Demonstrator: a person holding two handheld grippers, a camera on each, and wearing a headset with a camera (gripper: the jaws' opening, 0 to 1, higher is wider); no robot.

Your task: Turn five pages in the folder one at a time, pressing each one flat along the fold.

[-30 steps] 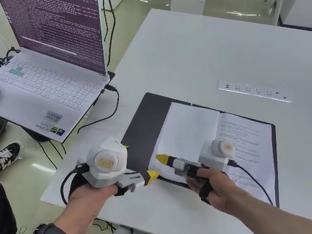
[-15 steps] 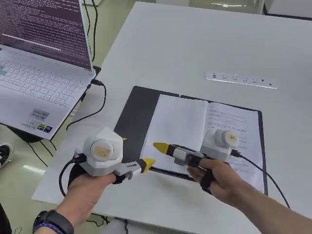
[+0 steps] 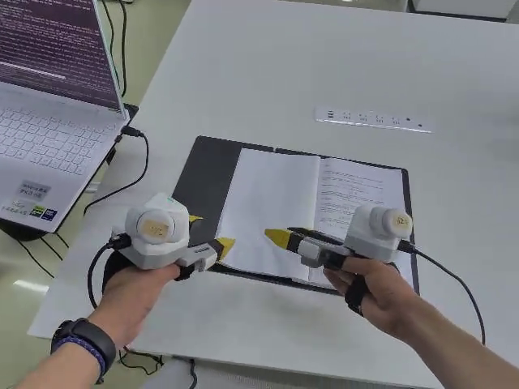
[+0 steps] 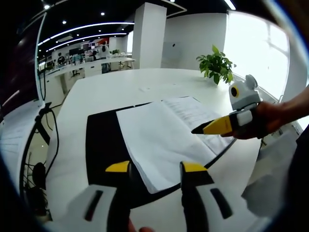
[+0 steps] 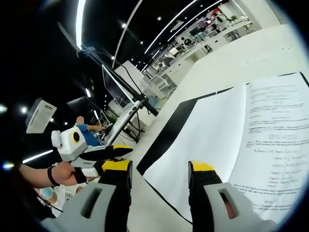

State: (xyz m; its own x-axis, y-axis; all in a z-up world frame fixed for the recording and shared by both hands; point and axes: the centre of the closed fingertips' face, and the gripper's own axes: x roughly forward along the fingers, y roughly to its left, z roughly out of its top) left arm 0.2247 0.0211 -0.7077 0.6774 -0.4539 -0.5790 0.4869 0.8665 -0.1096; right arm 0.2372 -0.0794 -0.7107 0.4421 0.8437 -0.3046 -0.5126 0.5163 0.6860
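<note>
The black folder (image 3: 203,174) lies open on the white table. Its left side shows a blank white page (image 3: 272,207) and its right side a printed page (image 3: 357,194). My left gripper (image 3: 211,233) is open at the blank page's near left corner, and its yellow-tipped jaws (image 4: 155,167) stand apart over the folder's edge. My right gripper (image 3: 284,236) is open above the blank page's lower part, close to the fold, pointing left. In the right gripper view its jaws (image 5: 159,166) frame the blank page (image 5: 203,140), with the left gripper (image 5: 116,152) at the left.
An open laptop (image 3: 49,97) sits on a lower surface to the left, with a cable (image 3: 130,182) running to the table. A white power strip (image 3: 373,120) lies beyond the folder. The table's near edge (image 3: 243,356) runs just below both hands.
The head camera has swung, so the whole scene sits further left. My right gripper has drawn right across the blank page toward the fold. My left gripper has edged onto the page's corner.
</note>
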